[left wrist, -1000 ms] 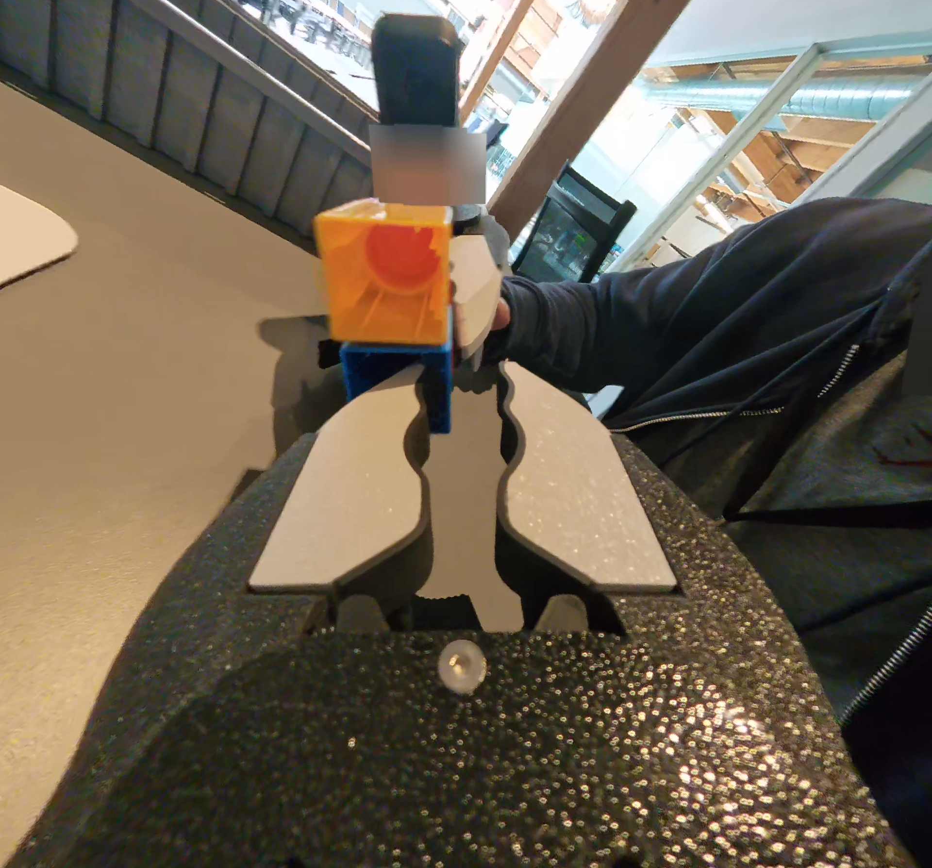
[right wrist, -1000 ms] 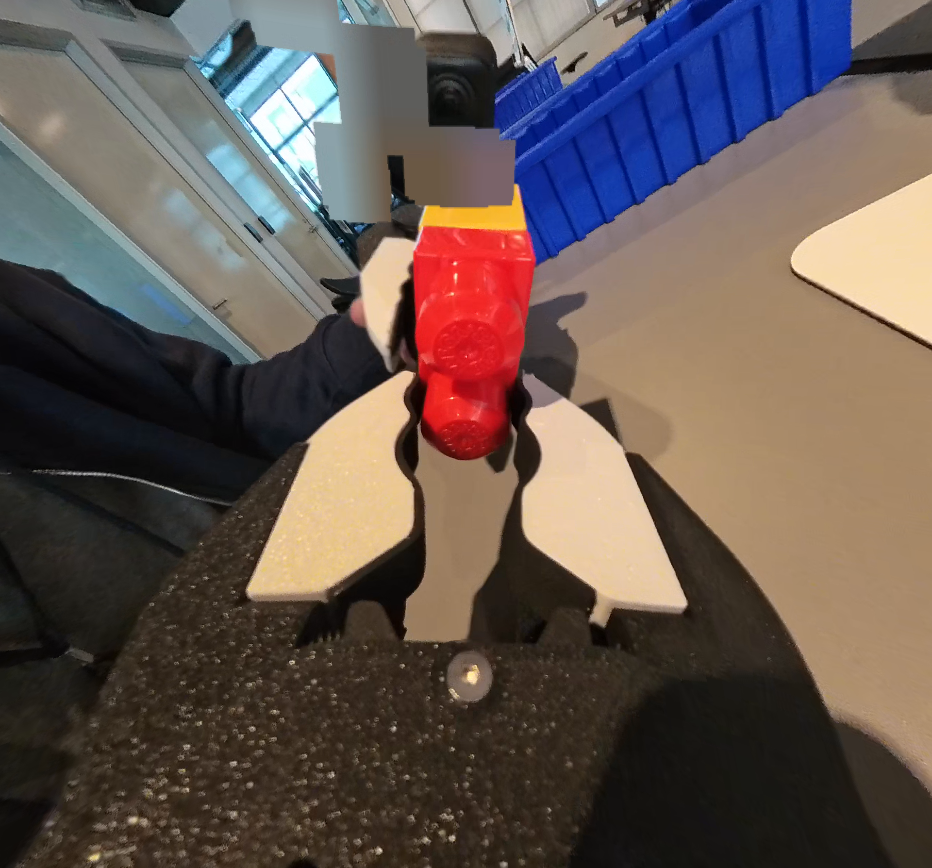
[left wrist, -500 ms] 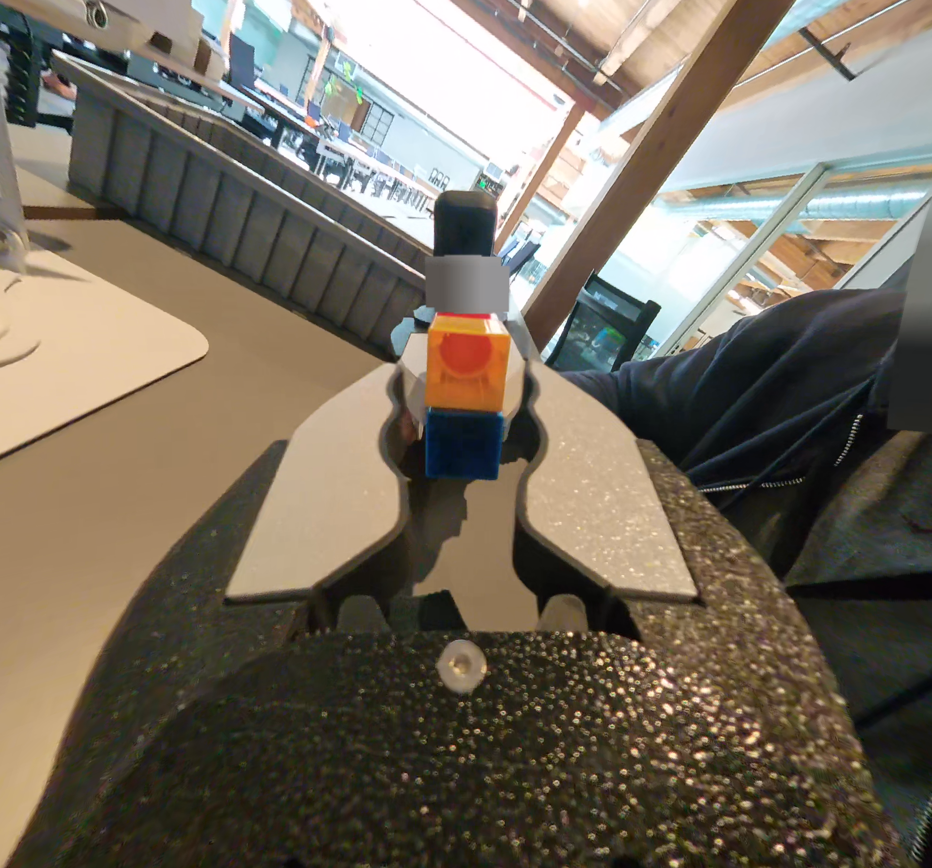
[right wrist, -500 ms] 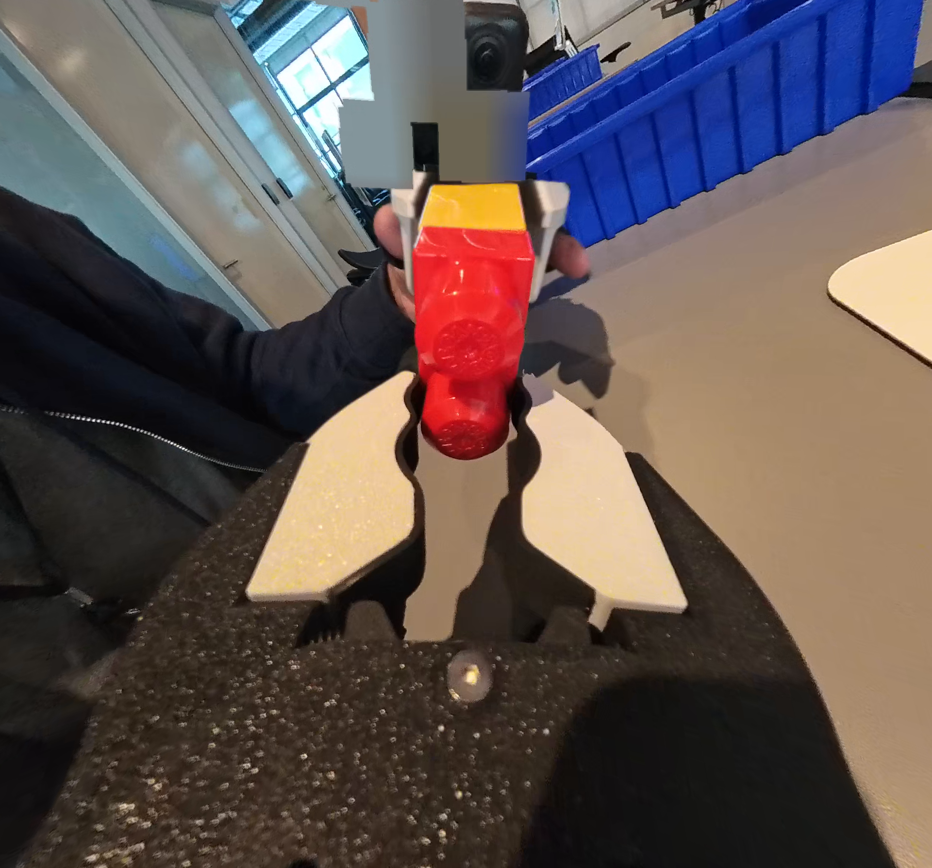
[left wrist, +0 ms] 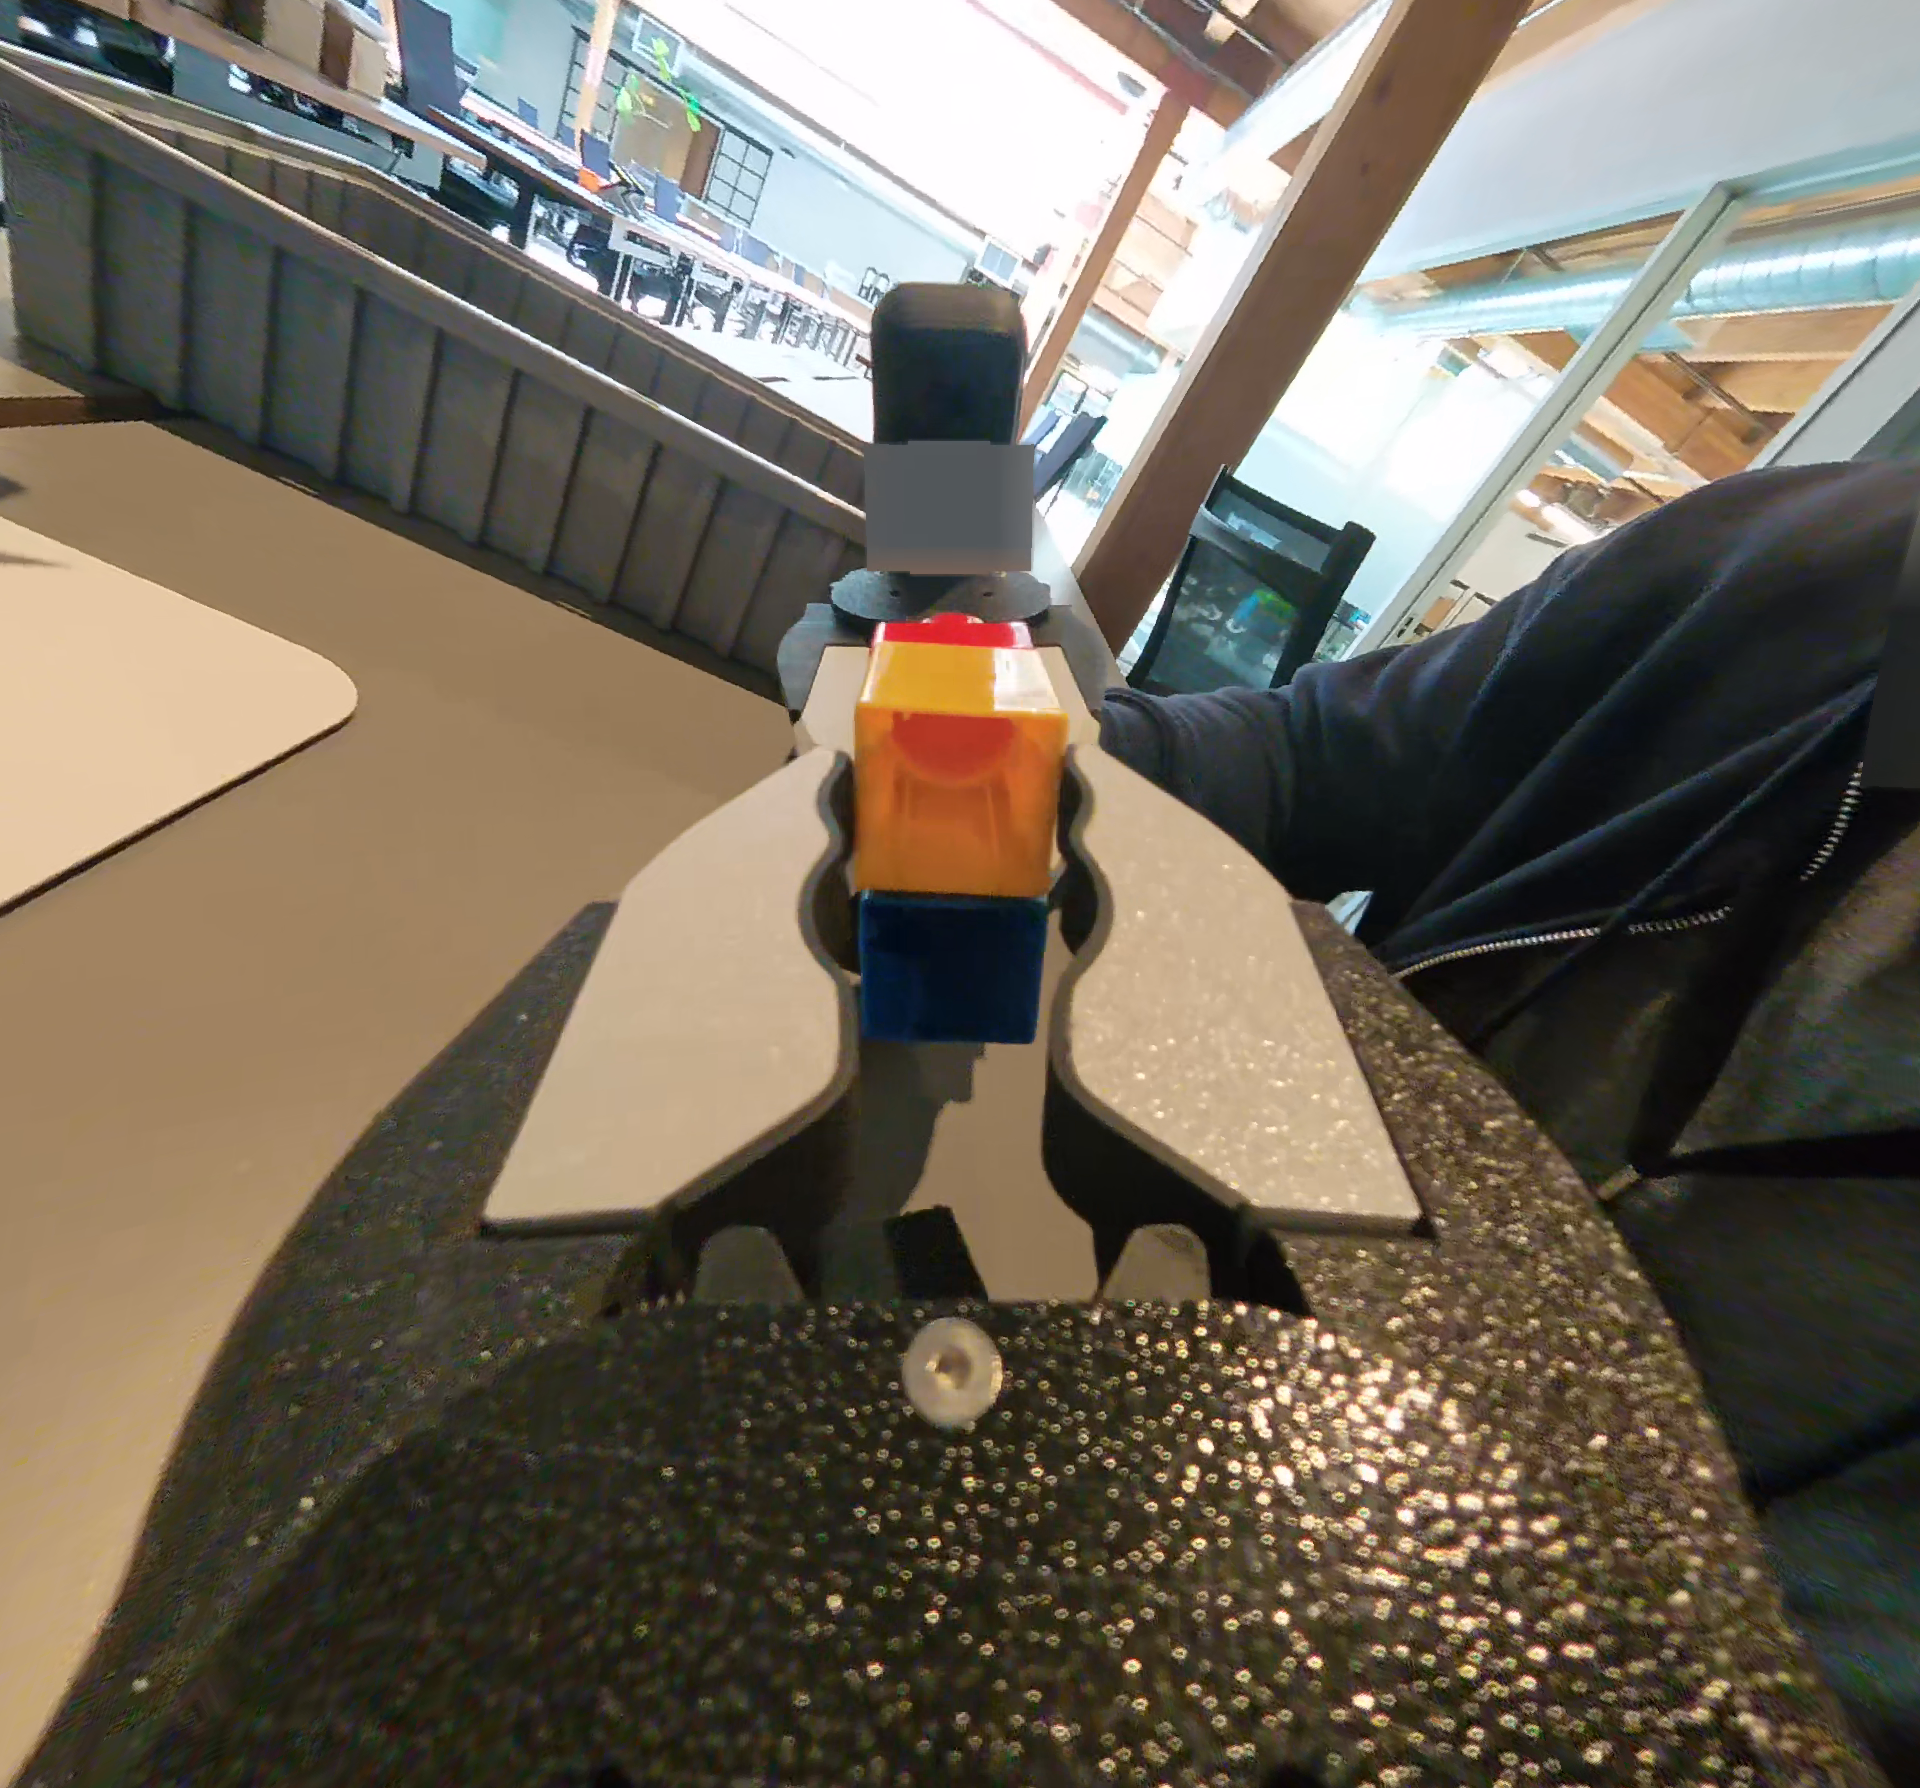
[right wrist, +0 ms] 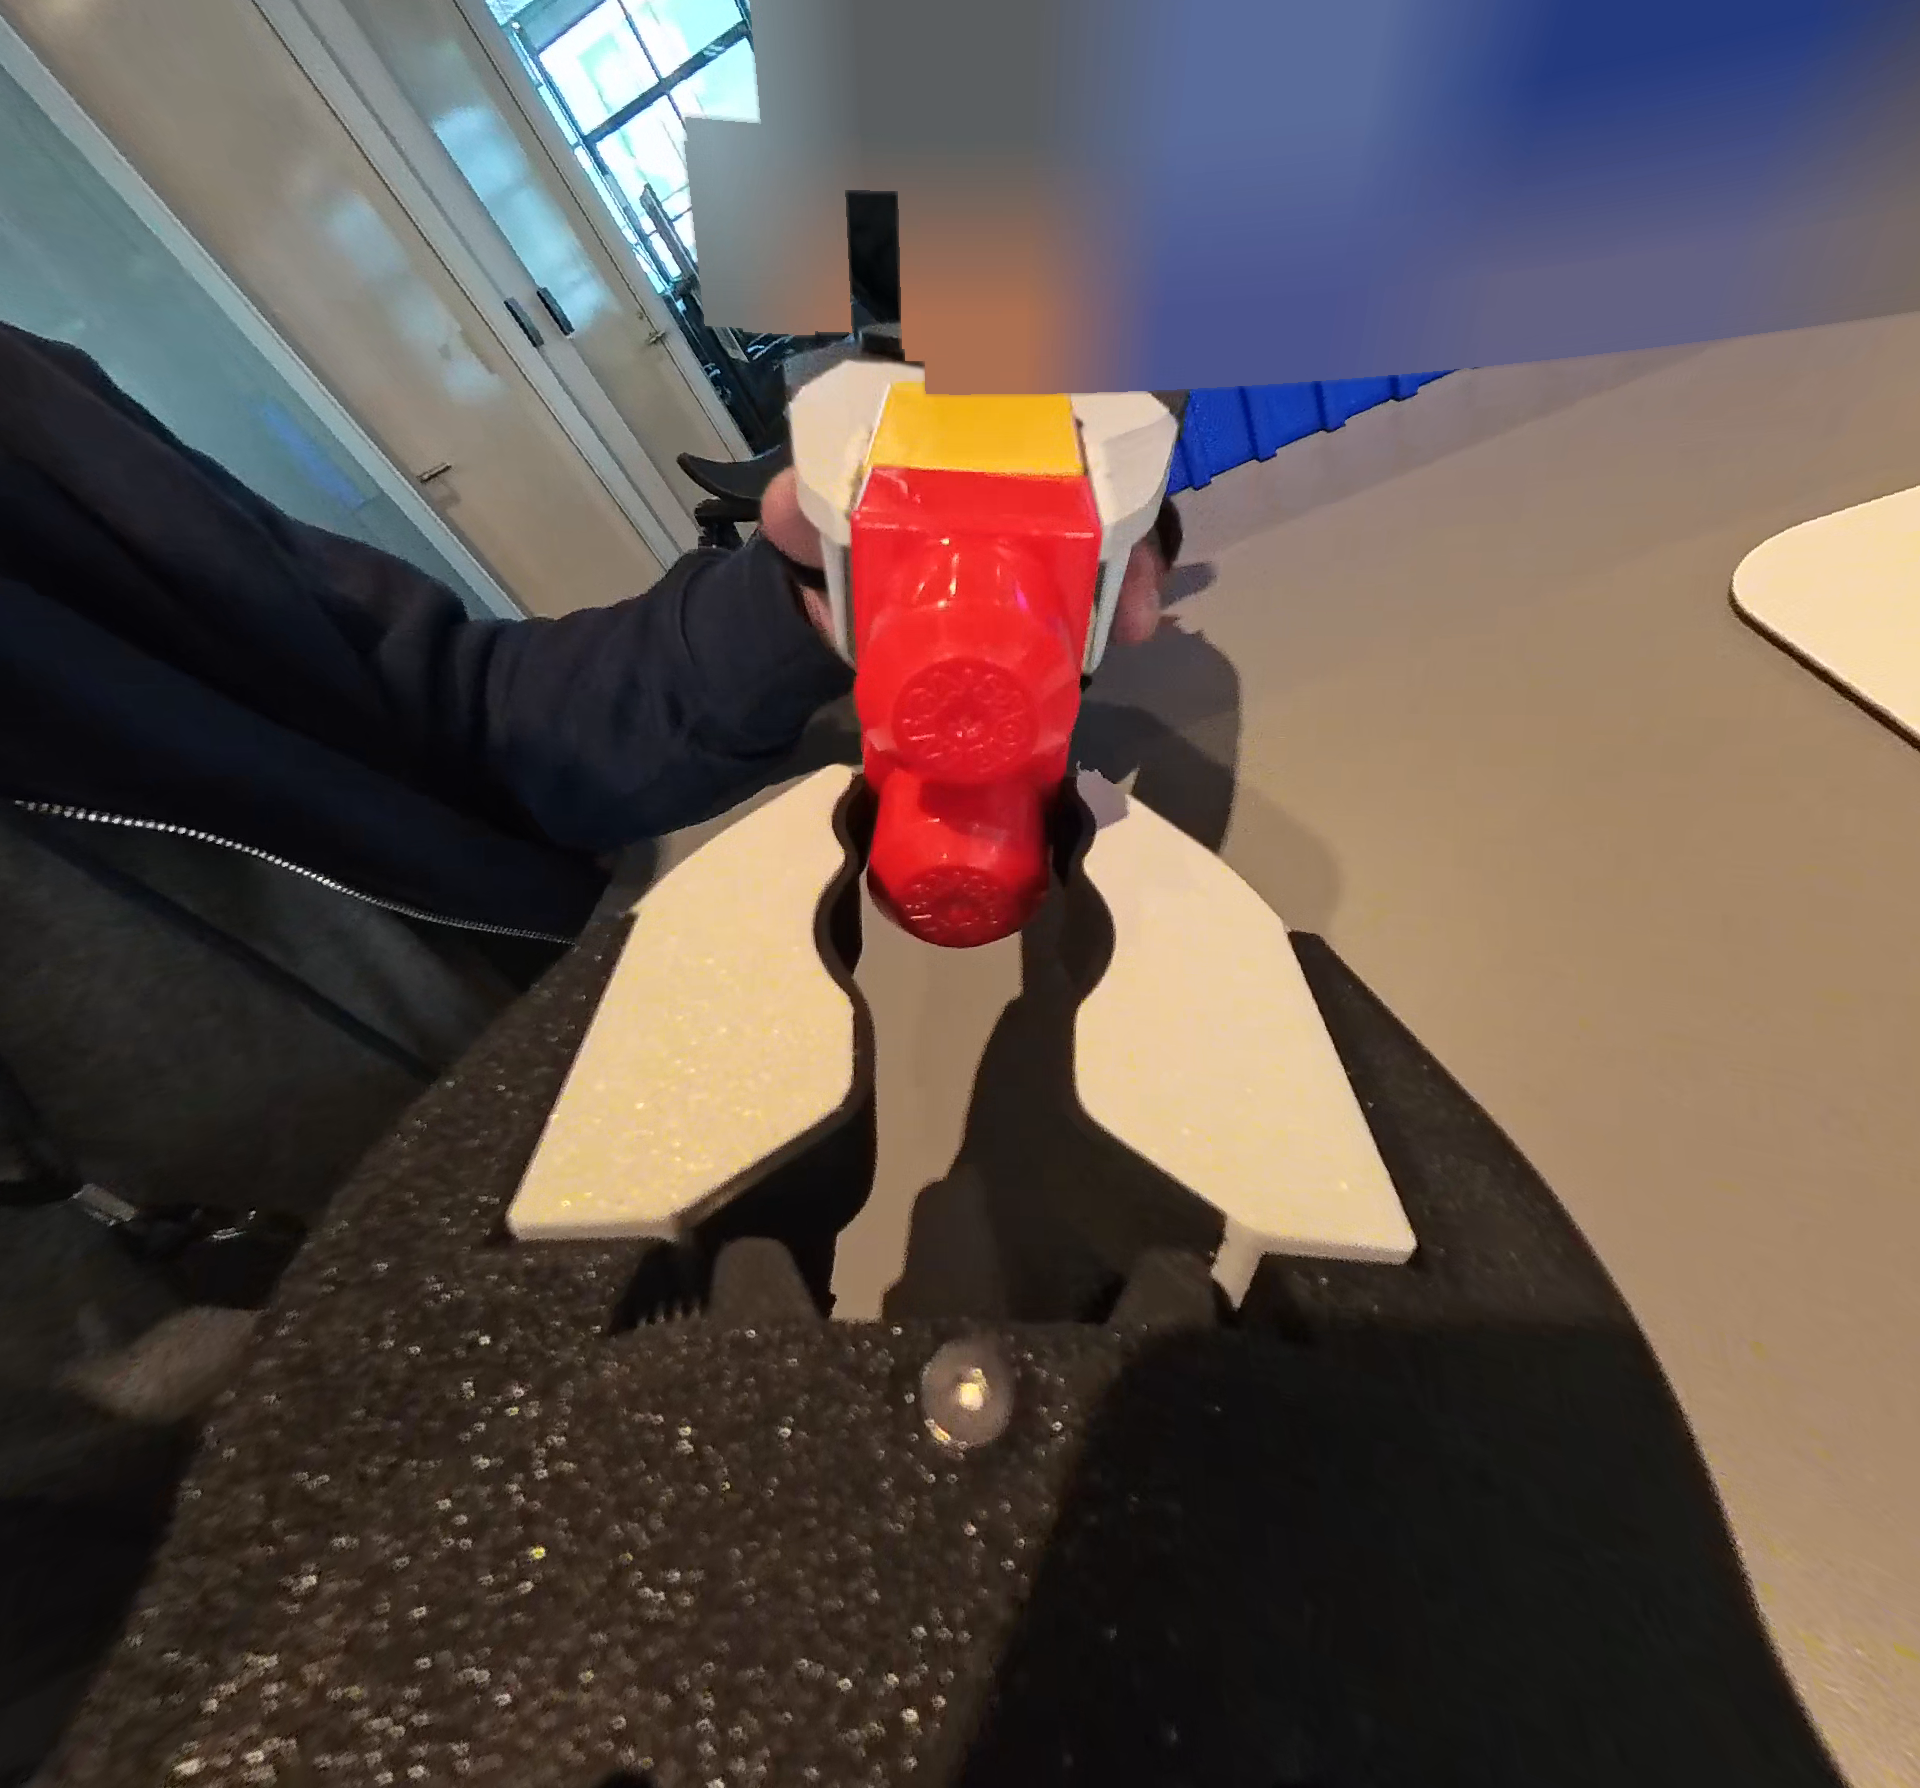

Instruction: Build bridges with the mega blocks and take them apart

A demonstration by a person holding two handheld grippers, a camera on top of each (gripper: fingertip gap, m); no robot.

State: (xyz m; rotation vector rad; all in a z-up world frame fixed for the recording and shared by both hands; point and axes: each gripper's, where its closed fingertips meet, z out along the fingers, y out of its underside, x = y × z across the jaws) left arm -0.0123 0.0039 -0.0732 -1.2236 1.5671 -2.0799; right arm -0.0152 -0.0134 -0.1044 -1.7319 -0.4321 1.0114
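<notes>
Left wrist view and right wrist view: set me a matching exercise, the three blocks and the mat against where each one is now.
Things:
1. red block
2. yellow block
3. blue block
4. pale mat

Places:
A. flat on the table, apart from the blocks
B. directly under the yellow block
C. pinched in the right gripper
D. pinched in the left gripper

Pairs: 1-C, 2-D, 3-B, 4-A

No legible writing

The red block [right wrist: 971,658] carries embossed round marks on its studs, too small to read; nothing else in either view bears lettering, numbers or signs that can be read.
</notes>
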